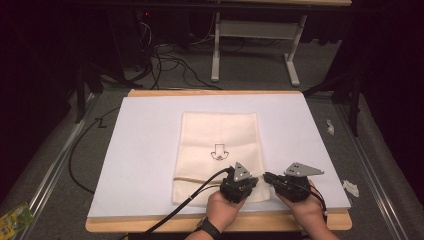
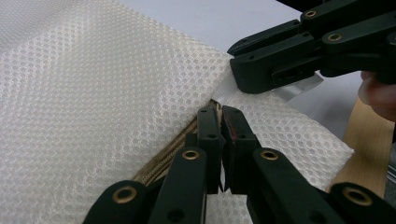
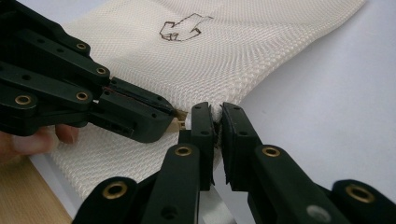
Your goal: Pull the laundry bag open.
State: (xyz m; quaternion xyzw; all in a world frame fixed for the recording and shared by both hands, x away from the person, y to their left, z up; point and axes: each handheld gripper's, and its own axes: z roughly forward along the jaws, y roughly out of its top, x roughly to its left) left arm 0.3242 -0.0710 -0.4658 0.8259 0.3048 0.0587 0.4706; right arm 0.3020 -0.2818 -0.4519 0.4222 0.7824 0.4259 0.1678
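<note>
Nearest the high camera, at about six o'clock on the table [image 1: 150,150], two hands hold the tongs side by side over the near edge of a cream mesh bag [image 1: 218,145]. The left gripper [image 2: 221,112] is clenched on the tan zipper band [image 2: 163,158] at the bag's seam. The right gripper [image 3: 216,112], at about three o'clock from it, is clenched on the white tab [image 3: 191,120] at the bag's edge. The bag lies flat mid-table, a small arrow drawing [image 1: 218,151] at its centre.

No words or numbers could be read; the mesh bag [image 1: 218,145] bore only a small black outline drawing [image 1: 218,152] near its middle.
</note>
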